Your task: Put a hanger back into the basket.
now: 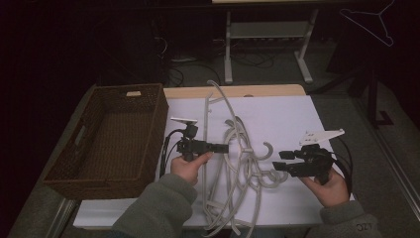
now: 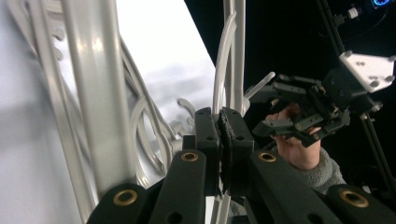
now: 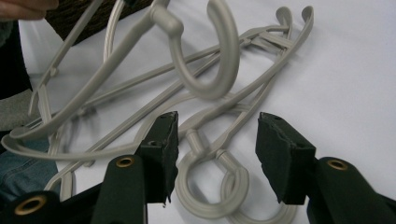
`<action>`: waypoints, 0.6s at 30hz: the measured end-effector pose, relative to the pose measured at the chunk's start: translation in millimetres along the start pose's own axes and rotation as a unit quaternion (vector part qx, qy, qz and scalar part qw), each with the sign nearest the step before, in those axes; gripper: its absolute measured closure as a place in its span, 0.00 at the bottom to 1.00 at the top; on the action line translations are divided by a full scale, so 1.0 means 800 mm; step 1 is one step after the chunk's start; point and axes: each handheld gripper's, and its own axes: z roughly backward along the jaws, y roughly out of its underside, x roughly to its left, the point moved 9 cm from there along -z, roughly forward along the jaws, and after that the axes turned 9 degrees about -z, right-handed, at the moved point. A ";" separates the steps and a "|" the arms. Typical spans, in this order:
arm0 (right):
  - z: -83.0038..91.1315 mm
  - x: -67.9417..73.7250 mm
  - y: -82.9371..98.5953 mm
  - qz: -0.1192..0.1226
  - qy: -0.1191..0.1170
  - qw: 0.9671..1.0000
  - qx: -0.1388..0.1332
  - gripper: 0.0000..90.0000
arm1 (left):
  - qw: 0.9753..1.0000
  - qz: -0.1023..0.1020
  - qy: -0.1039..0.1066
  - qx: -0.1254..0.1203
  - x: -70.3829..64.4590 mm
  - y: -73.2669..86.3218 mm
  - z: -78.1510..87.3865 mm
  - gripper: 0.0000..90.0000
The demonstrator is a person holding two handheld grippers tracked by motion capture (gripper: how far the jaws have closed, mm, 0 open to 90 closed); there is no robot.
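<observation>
1. While the right gripper point(image 3: 215, 154) stands released, its jaws straddle a hook point(image 3: 212, 191) lying just ahead on the table point(image 1: 287, 114).
2. Left gripper point(image 1: 224, 148) is clenched on a hanger point(image 2: 224, 70), nearer the pile's middle.
3. Hangers point(image 1: 237, 163): pale grey plastic, tangled, long axes running away from the person.
4. Basket point(image 1: 106, 144) lies far left.

Both forearms reach in over the table; the left gripper point(image 1: 224, 148) has its jaws pressed together, the right gripper point(image 1: 280, 161) spread wide, low.
</observation>
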 end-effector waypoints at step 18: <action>-0.009 -0.003 0.016 -0.011 -0.006 1.000 0.011 0.52 | 1.000 -0.010 -0.017 -0.019 -0.008 -0.028 0.044 0.97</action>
